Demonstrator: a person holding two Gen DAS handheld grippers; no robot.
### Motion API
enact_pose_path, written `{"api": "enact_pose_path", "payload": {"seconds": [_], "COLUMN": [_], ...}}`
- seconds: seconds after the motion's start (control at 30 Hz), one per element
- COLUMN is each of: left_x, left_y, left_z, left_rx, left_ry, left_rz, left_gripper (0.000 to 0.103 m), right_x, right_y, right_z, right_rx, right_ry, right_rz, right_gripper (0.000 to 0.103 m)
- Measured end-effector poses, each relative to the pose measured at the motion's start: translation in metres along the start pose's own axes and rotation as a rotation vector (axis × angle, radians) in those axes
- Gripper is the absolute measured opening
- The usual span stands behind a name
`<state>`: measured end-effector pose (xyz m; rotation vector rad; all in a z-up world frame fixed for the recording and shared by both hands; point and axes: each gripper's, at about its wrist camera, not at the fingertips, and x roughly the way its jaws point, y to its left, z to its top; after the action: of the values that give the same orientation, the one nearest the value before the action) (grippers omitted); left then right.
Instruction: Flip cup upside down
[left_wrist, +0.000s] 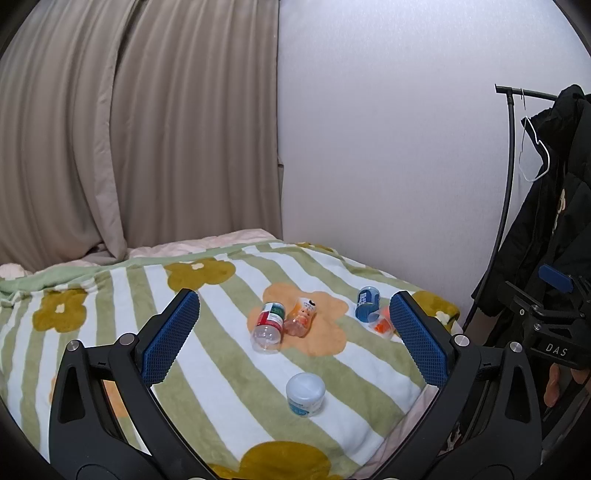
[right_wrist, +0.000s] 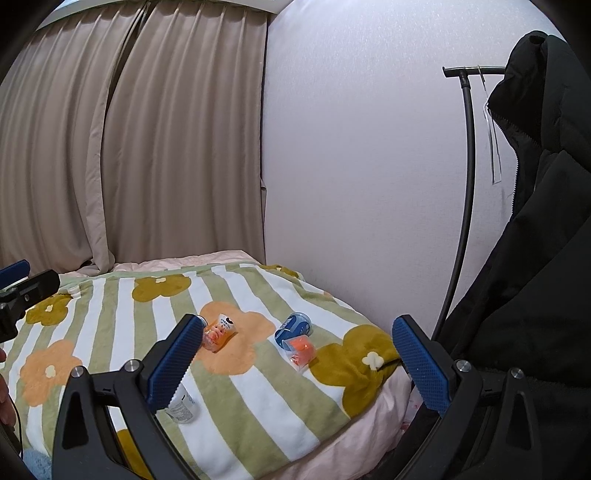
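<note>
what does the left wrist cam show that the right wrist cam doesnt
Only the left wrist view shows the clear bottle with the red and green label, lying on its side, and the whole white jar; a claw finger mostly hides that jar in the right view. Only the right wrist view shows the full black coat. Both show the open left claw, open right claw, orange cup, blue can and striped blanket.

White cup (left_wrist: 306, 394) with blue label — stands mouth-down on striped blanket (left_wrist: 207, 369), near front edge.
</note>
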<state>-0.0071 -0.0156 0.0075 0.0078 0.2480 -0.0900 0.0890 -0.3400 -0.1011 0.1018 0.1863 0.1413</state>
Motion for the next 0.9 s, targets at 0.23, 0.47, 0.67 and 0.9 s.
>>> {"api": "enact_pose_path", "payload": {"seconds": [0.23, 0.47, 0.67, 0.9], "left_x": [0.0009, 0.0012, 0.0009, -0.0011], "left_y": [-0.0016, -0.0042, -0.0077, -0.0058], "left_z": [0.0015, 0.0029, 0.0022, -0.0010], "left_rx": [0.001, 0.006, 0.018, 0.004], "left_ry": [-0.003, -0.014, -0.020, -0.032], "left_rz": [-0.007, -0.013, -0.021, -0.042], "left_gripper": [0.103, 0.103, 0.103, 0.103], "right_x": [0.0009, 0.0001, -0.0002, -0.0004], "right_y": [0.0003, 0.0039, 0.0042, 0.0057], "right_z": [-0.0007, -0.0027, -0.0023, -0.0031], "right_rx": [-0.001, 0.000, 0.004, 0.004], "right_ry": [0.001, 0.001, 0.003, 0.001], "right_rz": [0.000, 0.005, 0.007, 0.006], "right_gripper": [0.103, 0.103, 0.103, 0.103]}}
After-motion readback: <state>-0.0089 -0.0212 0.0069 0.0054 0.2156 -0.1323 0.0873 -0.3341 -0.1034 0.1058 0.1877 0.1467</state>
